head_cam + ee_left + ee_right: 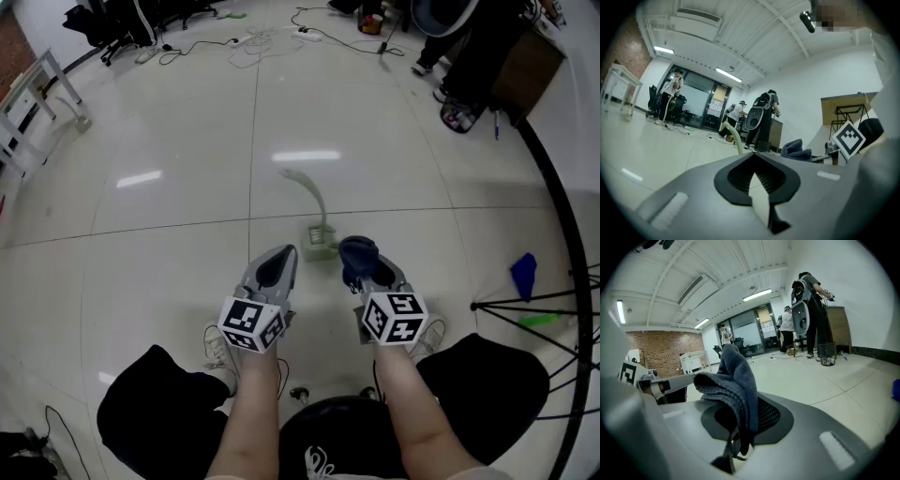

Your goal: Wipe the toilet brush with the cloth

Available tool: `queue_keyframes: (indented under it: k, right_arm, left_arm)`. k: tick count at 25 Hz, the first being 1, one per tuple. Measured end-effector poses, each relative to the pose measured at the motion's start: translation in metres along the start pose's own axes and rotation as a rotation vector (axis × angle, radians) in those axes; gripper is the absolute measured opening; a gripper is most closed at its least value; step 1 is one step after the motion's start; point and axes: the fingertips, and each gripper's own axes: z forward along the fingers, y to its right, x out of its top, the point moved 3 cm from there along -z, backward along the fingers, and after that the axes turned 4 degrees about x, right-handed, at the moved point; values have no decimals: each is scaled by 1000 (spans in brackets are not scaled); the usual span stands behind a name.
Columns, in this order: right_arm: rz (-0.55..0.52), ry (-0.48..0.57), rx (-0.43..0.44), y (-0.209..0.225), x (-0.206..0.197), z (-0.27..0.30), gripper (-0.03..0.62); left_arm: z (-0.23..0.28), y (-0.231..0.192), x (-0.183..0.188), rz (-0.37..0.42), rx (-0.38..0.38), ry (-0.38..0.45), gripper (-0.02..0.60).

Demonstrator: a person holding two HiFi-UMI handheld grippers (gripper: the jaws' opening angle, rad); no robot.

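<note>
Head view: my right tongs (367,274) clamp the cloth (357,251), left tongs (278,261) closed empty, toilet brush (317,208) just ahead of both, untouched, so I judge all wiping remains.

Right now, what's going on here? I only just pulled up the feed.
A person holds a gripper in each hand above a tiled floor. The right gripper is clamped on a dark blue cloth, which bunches up over its jaws. The left gripper carries nothing, its jaws drawn together. The toilet brush stands on its base on the floor just beyond both grippers, apart from the cloth, so no wiping is under way yet.
</note>
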Motion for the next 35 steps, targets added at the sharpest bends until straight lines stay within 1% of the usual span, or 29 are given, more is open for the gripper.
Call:
queue_keyframes:
  k: [3,5,9,12,14,17,19,21,23,26,29,31,33,35]
  right_arm:
    - [-10,-45,-10,21,-14,27,60]
    - [2,-95,-4,30,-31,45,60]
    - [54,-201,59,31,-78,76,60]
    - [65,-304,93,32,-125,93,60]
    - [81,-372,109,32,-155,101,60]
    - [100,-427,156,22,-183,119,60]
    - [122,-458,191,13,-196,129,60]
    - [143,-489,227,9,-204,143,60]
    - [156,-498,257,13,-204,162,60]
    - [210,-505,261,19,-205,172,60]
    - [283,-500,259,23,-207,174,60]
    - [339,-495,240,32,-209,172,60]
    - [399,-493,197,46,-212,167,60]
    - [423,-491,155,62,-214,162,60]
  left_arm:
    - [20,-19,-20,-43,6,-19,5]
    - [32,-31,-39,-63,8,-44,5]
    - [54,-49,-88,-117,3,-121,5]
    - [77,-50,-123,-103,-50,-194,5]
    - [91,-51,-139,-90,-87,-231,5]
    - [106,-61,-156,-86,-113,-272,5]
    - [111,-67,-166,-108,-115,-303,5]
    - [118,-71,-173,-131,-121,-318,5]
    - [132,-72,-176,-134,-137,-319,5]
    - [139,-69,-185,-141,-161,-353,5]
    - [137,-71,-186,-148,-146,-356,6]
    - [136,-72,-185,-125,-136,-359,6]
    - [135,-70,-185,-103,-133,-366,6]
    - [134,-71,-186,-114,-130,-366,6]
